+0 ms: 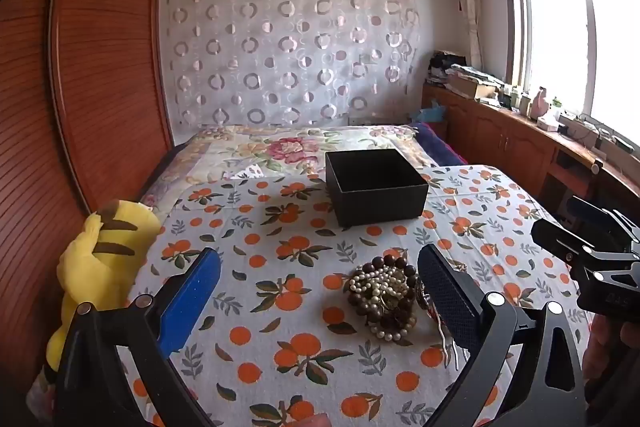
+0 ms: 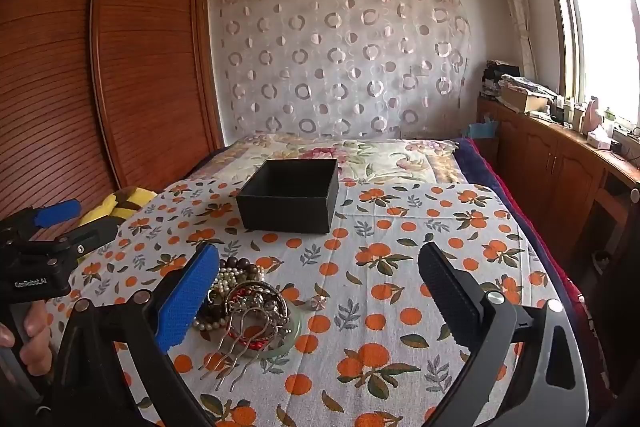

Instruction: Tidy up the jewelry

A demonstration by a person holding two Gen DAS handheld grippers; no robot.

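Left wrist view: the left gripper hangs with its jaws spread wide and nothing between the pads, above a cloth printed with oranges. The jewelry pile, pearl strands tangled with dark wooden beads, lies near on the cloth just left of the black finger. The open black box stands farther back, well apart from the pile. In the right wrist view the right gripper is likewise wide and empty, the pile at its blue finger, a small ring lying alone to the right.
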